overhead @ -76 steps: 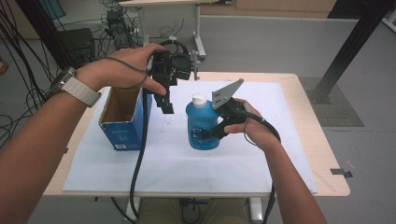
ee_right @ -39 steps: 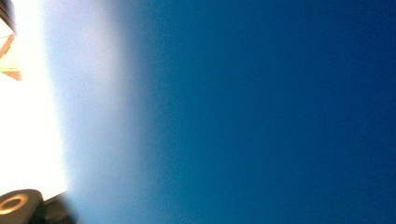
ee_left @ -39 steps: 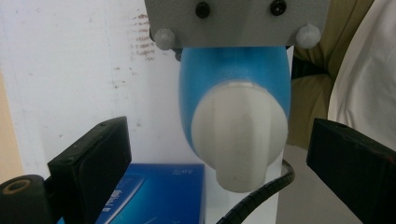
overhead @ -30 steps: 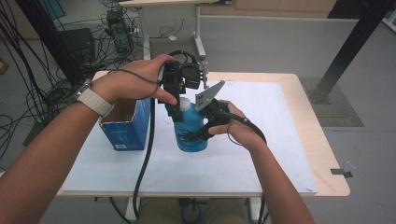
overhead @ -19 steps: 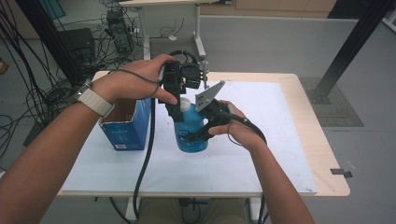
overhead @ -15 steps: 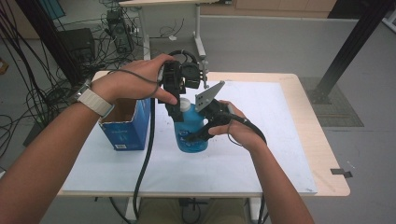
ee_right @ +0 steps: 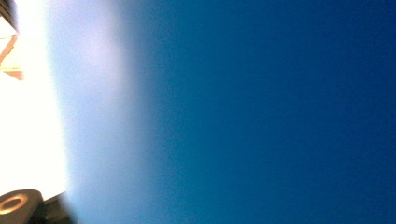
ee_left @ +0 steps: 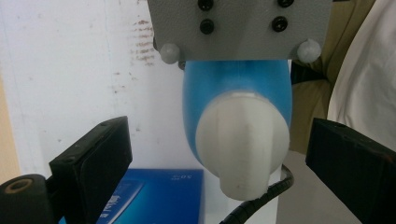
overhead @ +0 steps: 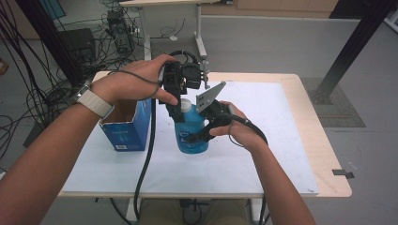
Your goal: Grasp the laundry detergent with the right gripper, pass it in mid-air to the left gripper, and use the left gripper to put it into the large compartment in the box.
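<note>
In the left gripper view the left gripper [ee_left: 219,154] has its fingers apart either side of the blue bottle's [overhead: 191,133] white cap [ee_left: 243,142]. In the high view the right gripper [overhead: 199,136] clamps the bottle's body on the white-covered counter [overhead: 263,154], with a blue box [overhead: 126,126] beside.

Left tongs [ee_left: 224,172] spread wide either side of white cap [ee_left: 243,144] on blue bottle [ee_left: 236,86].

Bottle [overhead: 191,133] mid-table [overhead: 291,154], box [overhead: 127,124] just left, left tool [overhead: 177,101] above cap [ee_left: 243,147], right tool [overhead: 199,136] at its side
</note>
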The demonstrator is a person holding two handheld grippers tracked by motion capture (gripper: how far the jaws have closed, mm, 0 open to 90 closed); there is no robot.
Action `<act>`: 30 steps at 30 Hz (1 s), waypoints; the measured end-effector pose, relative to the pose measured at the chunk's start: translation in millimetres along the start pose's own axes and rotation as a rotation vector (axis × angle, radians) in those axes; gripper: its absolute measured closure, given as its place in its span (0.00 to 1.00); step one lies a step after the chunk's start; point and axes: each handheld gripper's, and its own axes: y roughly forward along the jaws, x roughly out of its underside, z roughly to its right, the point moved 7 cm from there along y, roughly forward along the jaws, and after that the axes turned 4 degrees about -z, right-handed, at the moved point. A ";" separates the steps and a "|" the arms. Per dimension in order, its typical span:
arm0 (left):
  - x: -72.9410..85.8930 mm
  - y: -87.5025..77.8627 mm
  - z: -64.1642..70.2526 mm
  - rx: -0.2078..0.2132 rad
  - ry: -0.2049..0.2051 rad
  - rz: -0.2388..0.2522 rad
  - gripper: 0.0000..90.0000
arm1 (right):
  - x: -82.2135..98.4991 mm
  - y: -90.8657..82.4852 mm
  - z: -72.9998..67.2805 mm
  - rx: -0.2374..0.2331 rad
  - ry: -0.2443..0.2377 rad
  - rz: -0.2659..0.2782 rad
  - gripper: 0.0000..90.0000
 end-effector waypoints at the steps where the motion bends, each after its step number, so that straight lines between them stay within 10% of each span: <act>1: 0.0 0.0 0.1 -0.001 0.000 -0.001 0.08 | 0.1 -0.1 -0.1 0.001 0.000 -0.001 0.48; 30: -2.0 1.1 1.1 -0.001 0.005 0.005 0.09 | 1.8 -0.9 -1.7 -0.011 0.012 0.002 0.48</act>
